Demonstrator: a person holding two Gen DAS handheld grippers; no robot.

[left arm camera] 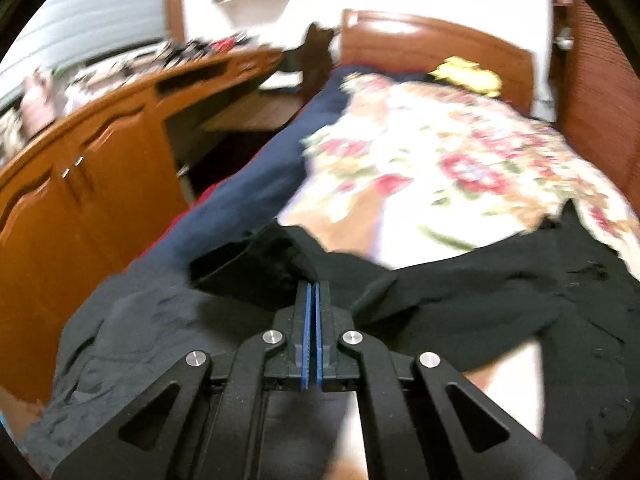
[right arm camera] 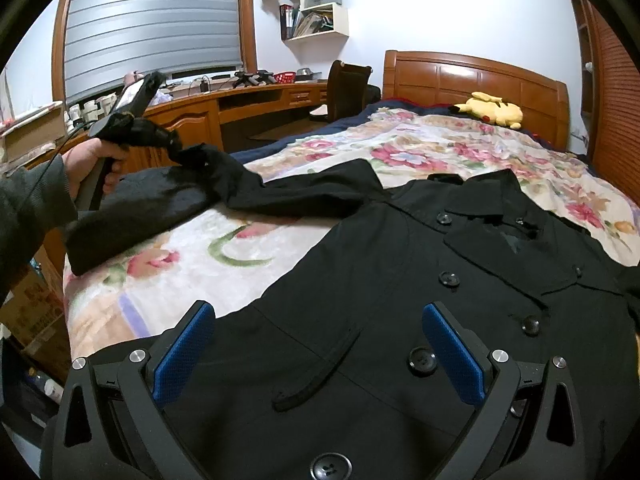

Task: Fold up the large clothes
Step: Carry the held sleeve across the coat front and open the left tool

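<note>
My right gripper (right arm camera: 320, 354) hangs with jaws spread wide over the lower front of the black coat (right arm camera: 400, 300), gripping nothing; the blue pads (right arm camera: 184, 352) stand clear on either side of the pocket slit (right arm camera: 320, 368) and a row of buttons (right arm camera: 422, 360). The coat lies front-up and unfolded across the floral bedspread (right arm camera: 400, 148), collar (right arm camera: 480, 188) toward the wooden headboard (right arm camera: 480, 80). Farther left, my left gripper (left arm camera: 313, 288) is clamped tight on the end of the sleeve (right arm camera: 224, 184), which stretches out from the shoulder and lifts off the bed where my hand (right arm camera: 92, 160) holds it; the left wrist view is blurred, but dark cloth bunches right at the closed tips. By my reading the fold has barely begun: the body lies flat, no sleeve is laid across it yet, and this first sleeve looks set to be drawn inward. The other sleeve runs out of view at the right edge. Beyond the coat, a yellow plush toy (right arm camera: 492, 110) rests near the headboard, and a curved wooden desk (right arm camera: 224, 100) lines the far wall.
</note>
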